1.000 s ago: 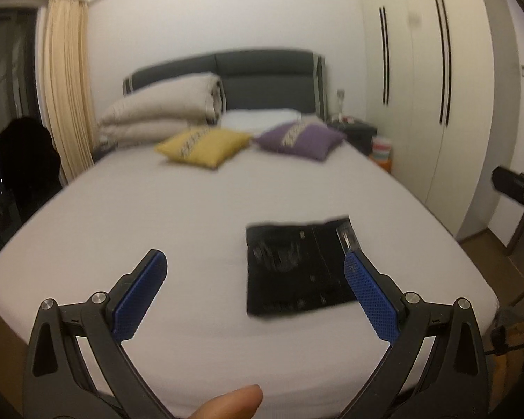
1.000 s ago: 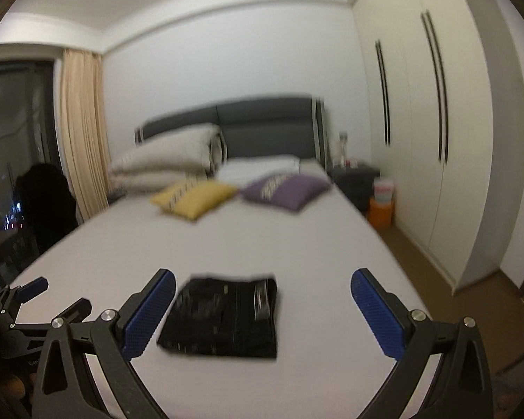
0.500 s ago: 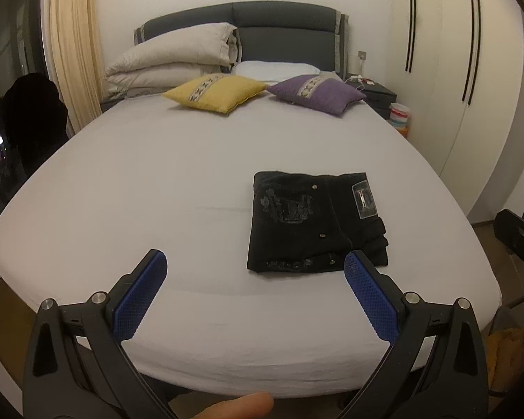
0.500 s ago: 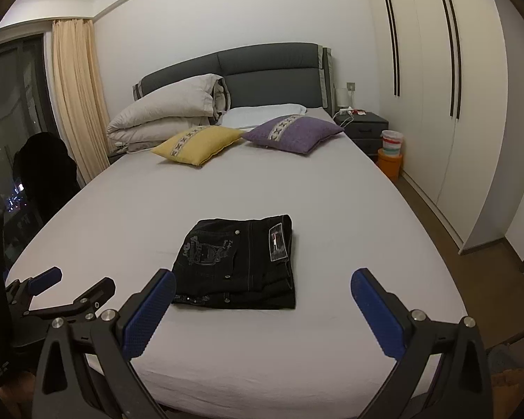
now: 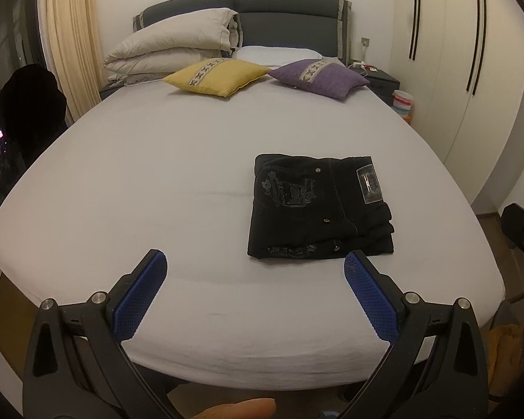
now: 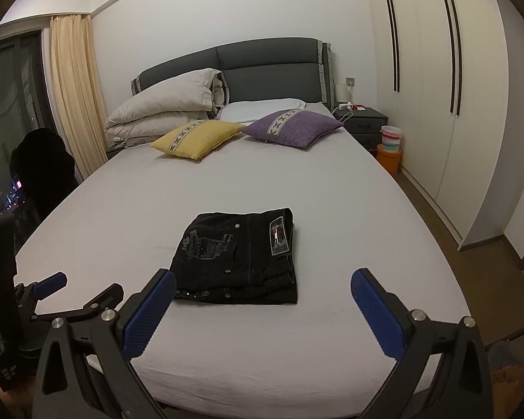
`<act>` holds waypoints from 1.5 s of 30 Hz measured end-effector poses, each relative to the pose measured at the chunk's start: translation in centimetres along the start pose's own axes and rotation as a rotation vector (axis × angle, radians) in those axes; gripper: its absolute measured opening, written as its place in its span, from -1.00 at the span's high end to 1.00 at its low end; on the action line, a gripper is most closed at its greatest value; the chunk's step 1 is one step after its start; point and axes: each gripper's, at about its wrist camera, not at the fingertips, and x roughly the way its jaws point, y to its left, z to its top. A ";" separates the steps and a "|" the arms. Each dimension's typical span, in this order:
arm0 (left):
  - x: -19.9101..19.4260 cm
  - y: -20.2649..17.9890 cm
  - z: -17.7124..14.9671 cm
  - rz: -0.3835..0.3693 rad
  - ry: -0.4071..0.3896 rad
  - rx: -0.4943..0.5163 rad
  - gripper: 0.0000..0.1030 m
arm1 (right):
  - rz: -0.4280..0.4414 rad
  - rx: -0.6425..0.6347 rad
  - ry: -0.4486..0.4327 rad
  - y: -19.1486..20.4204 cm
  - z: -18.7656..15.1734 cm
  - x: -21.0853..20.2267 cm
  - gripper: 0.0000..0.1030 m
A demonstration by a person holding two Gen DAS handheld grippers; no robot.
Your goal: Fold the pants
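On the bed (image 5: 157, 181), near its foot edge, the pants (image 5: 314, 209) lie folded into a compact black stack. Your left tool (image 5: 255, 272) and right tool (image 6: 262, 286) both gape wide, empty, held back off the mattress. Folding looks done; next, probably just withdraw or neaten edges. Right view shows the left tool at its left edge and the orange bin (image 6: 388, 159); left view hides that bin.

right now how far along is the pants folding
Done: the black denim pants lie as a compact folded rectangle on the white bed sheet. In hand: nothing; left hand-held gripper and right hand-held gripper are open, clear of them. Left: apparently nothing.
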 end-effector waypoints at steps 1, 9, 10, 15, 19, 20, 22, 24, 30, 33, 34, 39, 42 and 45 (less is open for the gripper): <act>0.0 0.0 0.0 0.001 0.000 0.000 -1.00 | 0.001 -0.002 0.001 0.1 0.0 0.0 -1.00; 0.2 0.0 -0.3 -0.005 0.013 -0.009 -1.00 | 0.009 -0.016 0.015 0.8 -0.3 0.2 -1.00; 0.2 0.1 -0.3 -0.007 0.017 -0.012 -1.00 | 0.010 -0.017 0.018 0.8 -0.4 0.2 -1.00; 0.4 0.1 -0.4 -0.011 0.027 -0.018 -1.00 | 0.014 -0.023 0.027 1.0 -0.5 0.5 -1.00; 0.6 0.0 -0.5 -0.011 0.029 -0.017 -1.00 | 0.014 -0.023 0.035 1.1 -0.7 0.7 -1.00; 0.6 0.0 -0.5 -0.012 0.030 -0.017 -1.00 | 0.014 -0.023 0.038 1.2 -0.7 0.7 -1.00; 0.6 0.0 -0.6 -0.014 0.032 -0.016 -1.00 | 0.015 -0.023 0.041 1.2 -0.7 0.8 -1.00; 0.7 -0.1 -0.7 -0.015 0.034 -0.015 -1.00 | 0.015 -0.023 0.042 1.2 -0.8 0.8 -1.00; 0.8 -0.3 -0.9 -0.019 0.040 -0.010 -1.00 | 0.014 -0.023 0.045 1.3 -0.9 0.9 -1.00; 0.8 -0.3 -1.0 -0.021 0.042 -0.010 -1.00 | 0.014 -0.025 0.046 1.3 -1.0 0.9 -1.00; 0.7 -0.3 -1.0 -0.021 0.042 -0.010 -1.00 | 0.014 -0.025 0.045 1.3 -1.0 0.9 -1.00; 0.7 -0.3 -1.0 -0.022 0.043 -0.011 -1.00 | 0.013 -0.025 0.047 1.3 -1.0 0.9 -1.00; 0.7 -0.3 -1.0 -0.023 0.043 -0.011 -1.00 | 0.013 -0.025 0.047 1.3 -1.0 0.9 -1.00; 0.7 -0.3 -1.0 -0.023 0.043 -0.011 -1.00 | 0.013 -0.026 0.049 1.4 -1.2 1.0 -1.00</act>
